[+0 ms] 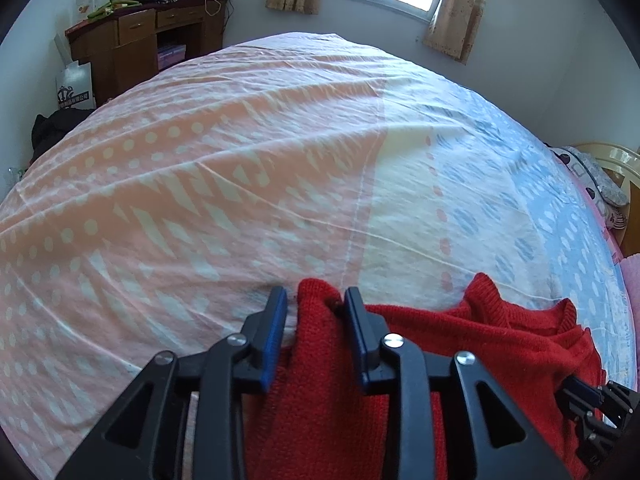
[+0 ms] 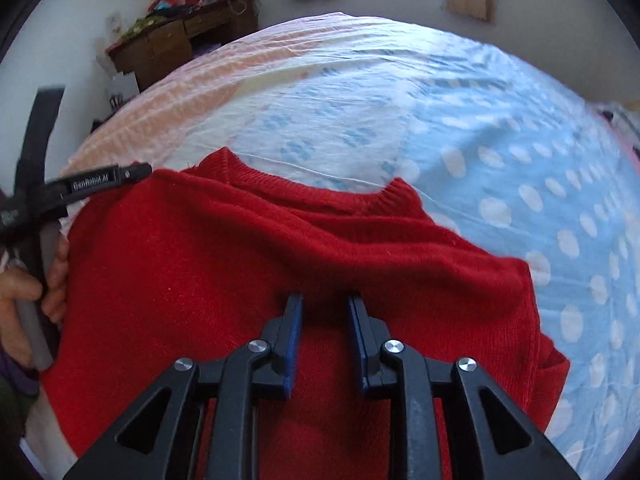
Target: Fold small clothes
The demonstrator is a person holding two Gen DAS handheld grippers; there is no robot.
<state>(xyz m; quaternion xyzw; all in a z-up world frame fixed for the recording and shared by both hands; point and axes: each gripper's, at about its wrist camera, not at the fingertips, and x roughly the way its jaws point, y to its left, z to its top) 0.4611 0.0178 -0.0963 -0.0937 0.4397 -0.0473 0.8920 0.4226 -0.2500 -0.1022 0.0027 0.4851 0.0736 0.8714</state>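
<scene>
Partly, the red sweater [image 2: 248,280] ran below both frames, its lower part hidden behind the black gripper arms. It lay on the bed sheet [image 1: 240,160], collar toward the far side. The left gripper [image 1: 315,300] stood a little apart, a fold of the sweater's edge rising between its blue pads [image 1: 354,308]; whether they pinched it was hard to tell. The right gripper [image 2: 325,308] hovered narrowly parted over the sweater's middle, nothing between its pads. A hand [image 2: 24,292] showed only partly at the right view's left edge.
</scene>
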